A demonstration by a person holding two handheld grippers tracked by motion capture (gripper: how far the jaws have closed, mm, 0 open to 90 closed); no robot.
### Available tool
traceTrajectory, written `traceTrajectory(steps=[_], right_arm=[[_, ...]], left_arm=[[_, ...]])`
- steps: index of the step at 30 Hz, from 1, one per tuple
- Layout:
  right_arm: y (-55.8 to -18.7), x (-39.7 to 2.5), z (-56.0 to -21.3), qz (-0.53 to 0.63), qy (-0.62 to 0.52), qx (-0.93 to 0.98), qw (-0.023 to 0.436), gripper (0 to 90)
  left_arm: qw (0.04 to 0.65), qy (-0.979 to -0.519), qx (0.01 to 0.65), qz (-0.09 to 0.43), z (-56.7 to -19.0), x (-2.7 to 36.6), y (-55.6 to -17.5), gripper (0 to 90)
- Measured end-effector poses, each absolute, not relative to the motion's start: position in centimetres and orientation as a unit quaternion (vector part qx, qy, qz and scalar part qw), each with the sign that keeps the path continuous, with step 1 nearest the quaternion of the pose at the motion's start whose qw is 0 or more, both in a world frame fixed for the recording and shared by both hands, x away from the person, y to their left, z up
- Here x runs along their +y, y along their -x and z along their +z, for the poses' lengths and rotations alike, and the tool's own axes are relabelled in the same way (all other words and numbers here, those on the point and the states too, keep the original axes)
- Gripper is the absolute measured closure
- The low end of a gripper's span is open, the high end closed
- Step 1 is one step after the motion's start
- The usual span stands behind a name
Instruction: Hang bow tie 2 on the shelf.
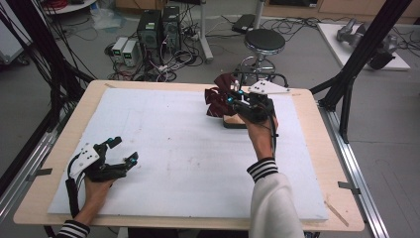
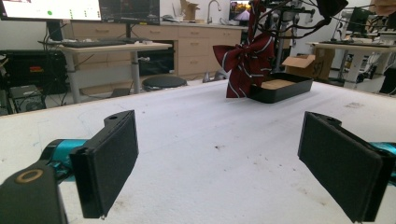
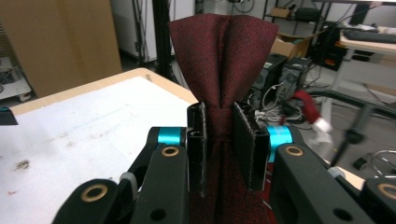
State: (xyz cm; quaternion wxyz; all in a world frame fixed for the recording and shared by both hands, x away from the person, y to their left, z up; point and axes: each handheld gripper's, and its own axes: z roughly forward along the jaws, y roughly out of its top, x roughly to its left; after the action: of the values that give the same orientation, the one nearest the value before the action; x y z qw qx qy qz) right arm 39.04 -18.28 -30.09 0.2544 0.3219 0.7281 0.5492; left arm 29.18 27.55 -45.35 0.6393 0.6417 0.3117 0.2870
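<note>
Overhead, the right gripper [image 1: 236, 101] holds a maroon bow tie [image 1: 218, 94] pinched at its knot just above the black tray [image 1: 233, 122], while the left gripper [image 1: 118, 153] rests far off, jaws apart.

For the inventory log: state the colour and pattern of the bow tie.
Dark red bow tie with thin pale stripes, clearest in the left gripper view.

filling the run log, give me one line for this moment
right gripper: shut on bow tie, above black tray | left gripper: open, idle near table edge

A lab: computer towers [image 1: 159, 29], tangled cables [image 1: 168, 62], monitors [image 2: 51, 9]
</note>
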Motion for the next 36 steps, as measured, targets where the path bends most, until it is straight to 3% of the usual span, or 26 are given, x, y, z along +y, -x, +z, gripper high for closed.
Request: traceTrajectory(steps=[18,36], right_arm=[[-38.4,-21.4,-29.6,0.538,-0.363,0.694,0.312,76.0],[-39.0,-22.0,-29.8,0.535,-0.388,0.671,0.338,76.0]], left_arm=[[0.640,-0.641,0.311,0.288,-45.4,27.5,-29.1,12.6],[0.639,-0.640,0.313,0.289,-45.4,27.6,-29.1,12.6]])
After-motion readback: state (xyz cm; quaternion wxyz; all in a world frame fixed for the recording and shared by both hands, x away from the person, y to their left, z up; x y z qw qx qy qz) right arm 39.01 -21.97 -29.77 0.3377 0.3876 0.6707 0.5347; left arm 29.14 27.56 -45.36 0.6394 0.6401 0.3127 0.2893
